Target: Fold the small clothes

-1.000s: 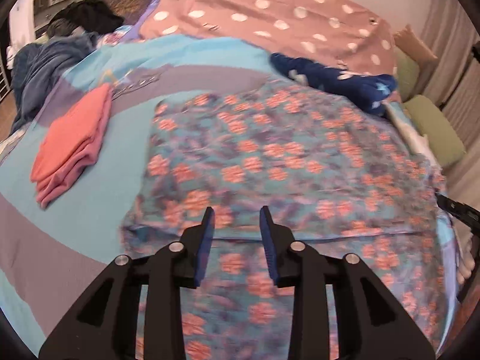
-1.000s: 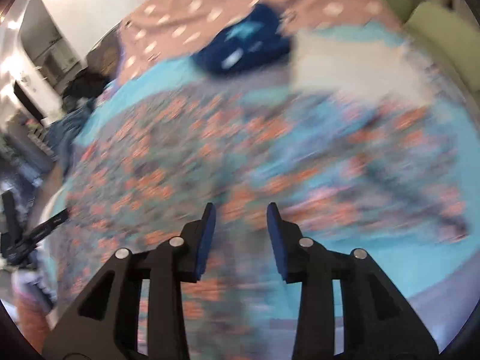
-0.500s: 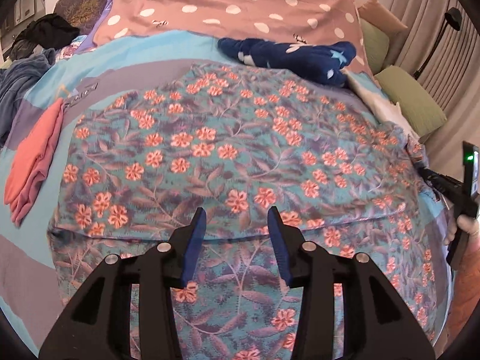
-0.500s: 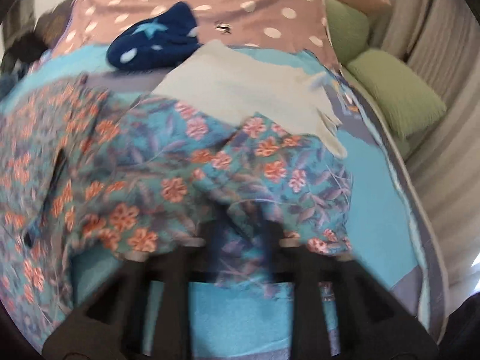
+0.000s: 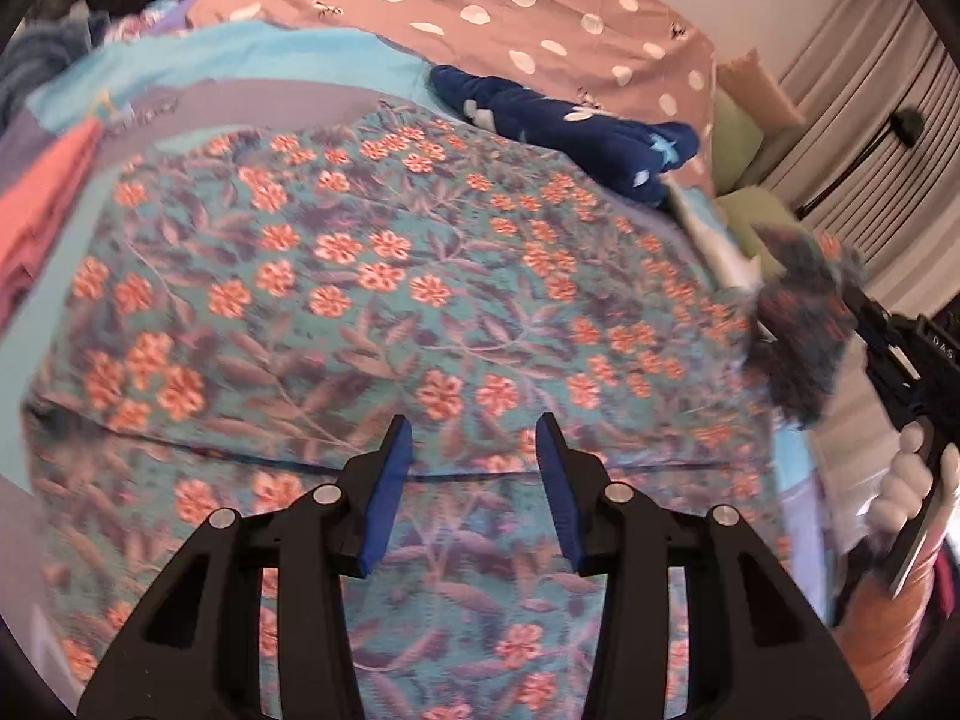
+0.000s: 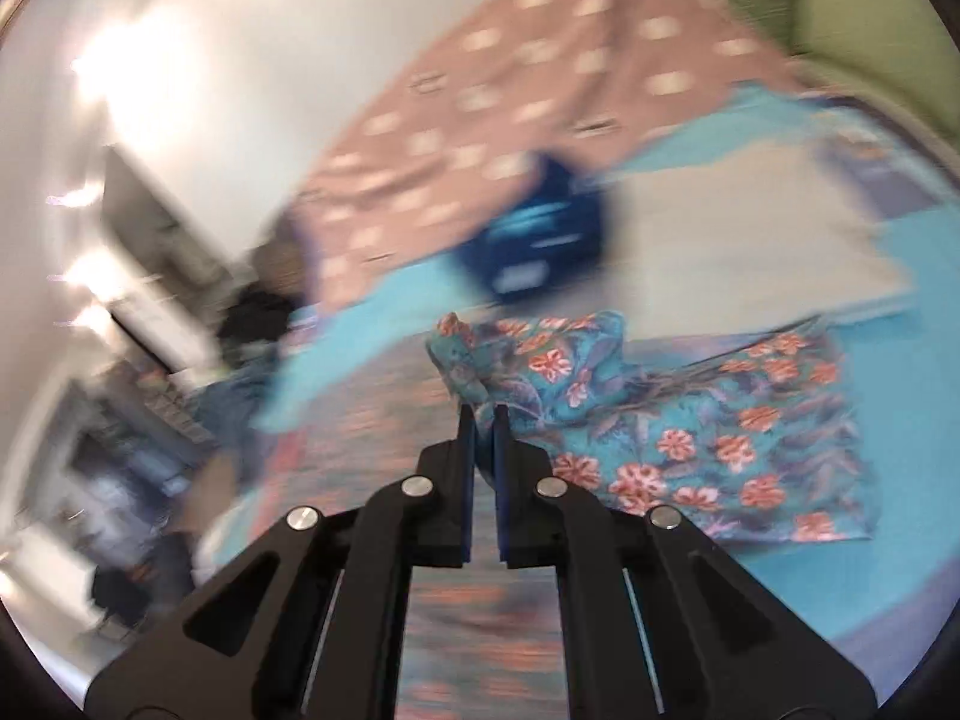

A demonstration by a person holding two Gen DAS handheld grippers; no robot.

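Observation:
A teal floral garment (image 5: 384,300) with orange flowers lies spread on the bed. My left gripper (image 5: 474,438) is open and empty, hovering over its near fold line. My right gripper (image 6: 483,420) is shut on the garment's right edge (image 6: 540,372) and lifts it off the bed. In the left wrist view the right gripper (image 5: 864,312) shows at the far right with a raised bunch of the floral cloth (image 5: 798,324).
A folded coral garment (image 5: 36,222) lies at the left. A navy star-print cloth (image 5: 576,132) and a white cloth (image 6: 750,228) lie behind the floral one. A pink dotted cover (image 5: 480,6) and green pillows (image 6: 864,30) are at the back.
My right gripper has shut on the floral garment's right edge and raised it, swinging left. My left gripper has stayed open over the near fold.

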